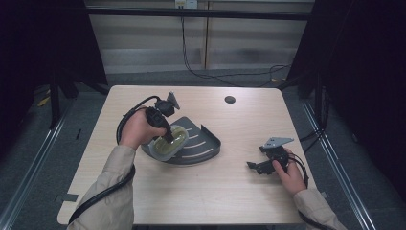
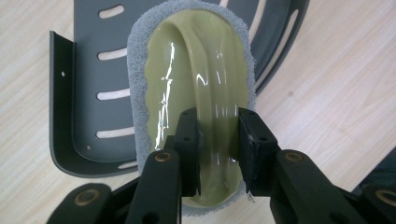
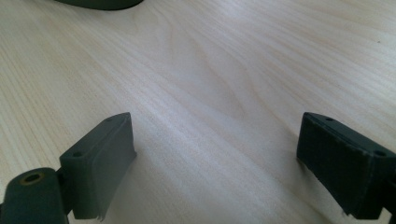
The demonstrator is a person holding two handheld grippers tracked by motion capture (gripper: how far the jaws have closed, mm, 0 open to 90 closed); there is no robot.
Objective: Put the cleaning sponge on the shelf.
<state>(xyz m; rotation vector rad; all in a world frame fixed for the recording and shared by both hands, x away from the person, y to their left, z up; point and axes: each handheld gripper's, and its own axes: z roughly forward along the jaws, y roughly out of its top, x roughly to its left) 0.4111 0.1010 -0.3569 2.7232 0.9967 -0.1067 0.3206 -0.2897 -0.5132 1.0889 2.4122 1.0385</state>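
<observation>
The left tongs (image 2: pixel 218 140) are clenched on the raised handle of a scrubbing pad (image 2: pixel 201 65): one black jaw sits on each side of the glossy, pale yellow-green ridge that runs along the pad's top. A grey, rough-looking sponge layer rims that plastic top all round. In the high view the left tongs (image 1: pixel 168 139) come down on the pad (image 1: pixel 167 143) from above, held by the left hand (image 1: pixel 138 129), with the cable looping back along the sleeve.

The pad lies on a dark grey corner shelf (image 2: pixel 84 102) (slotted, with a low upright wall along its straight edges), and one end of it overhangs the shelf's curved edge. The shelf (image 1: pixel 203 143) rests flat on the light wooden surface (image 1: pixel 191 191), left of centre.

The right tongs (image 3: pixel 219 163) are released, their jaws set wide apart with bare wood grain between them. In the high view they (image 1: pixel 253 166) sit low over the surface near its right edge, well apart from the shelf, held by the right hand (image 1: pixel 289 175).
</observation>
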